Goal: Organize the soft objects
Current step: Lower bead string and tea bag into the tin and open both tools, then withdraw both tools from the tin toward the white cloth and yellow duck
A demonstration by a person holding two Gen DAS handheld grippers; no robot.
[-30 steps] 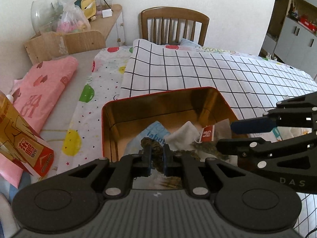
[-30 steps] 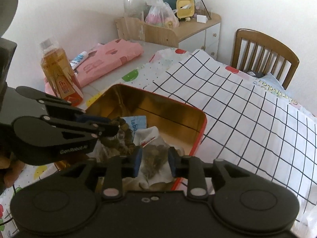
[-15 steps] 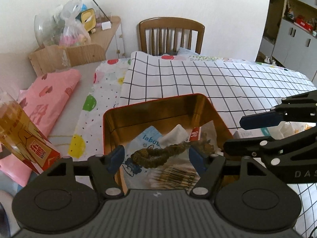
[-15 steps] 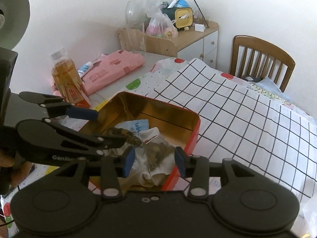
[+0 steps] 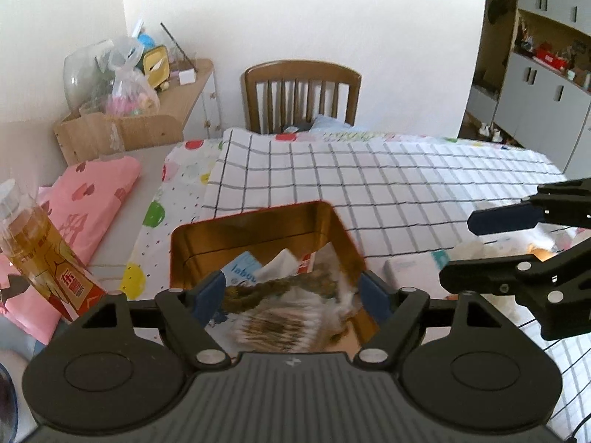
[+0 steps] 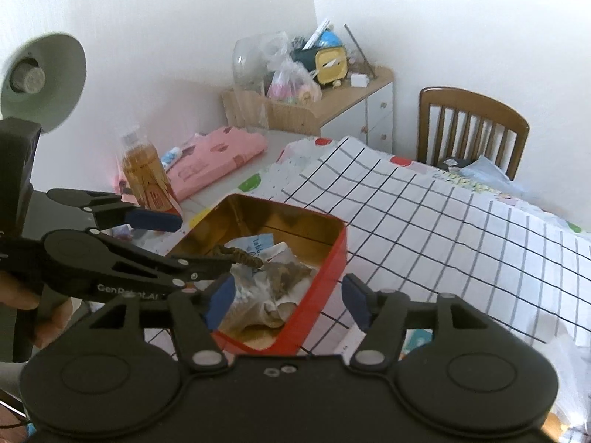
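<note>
Red tin (image 5: 347, 229) with gold inside sits on the grid-pattern cloth (image 5: 388, 181), near its left edge. Inside it: a brown scrunchie (image 5: 273, 289), a crumpled white and brown cloth (image 6: 273, 288), a blue-printed packet (image 5: 242, 273), a white tissue (image 5: 282, 264); the lower contents are blurred in the left wrist view.

Left gripper (image 5: 293, 293) is above the tin's near end, its jaws spread wide after just opening. The scrunchie lies below and between the blue pads (image 5: 208, 291), not pressed by them. Right gripper (image 6: 284, 301) is over the tin's near right corner, jaws also parted after just opening, nothing pinched; the cloth lies loose in the tin beneath.

A hand (image 6: 44, 313) holds the left gripper's handle. Amber drink bottle (image 6: 146, 173) stands left of the tin, beside a folded pink fabric (image 5: 85, 199). Wooden chair (image 5: 301, 94) at the table's far end
</note>
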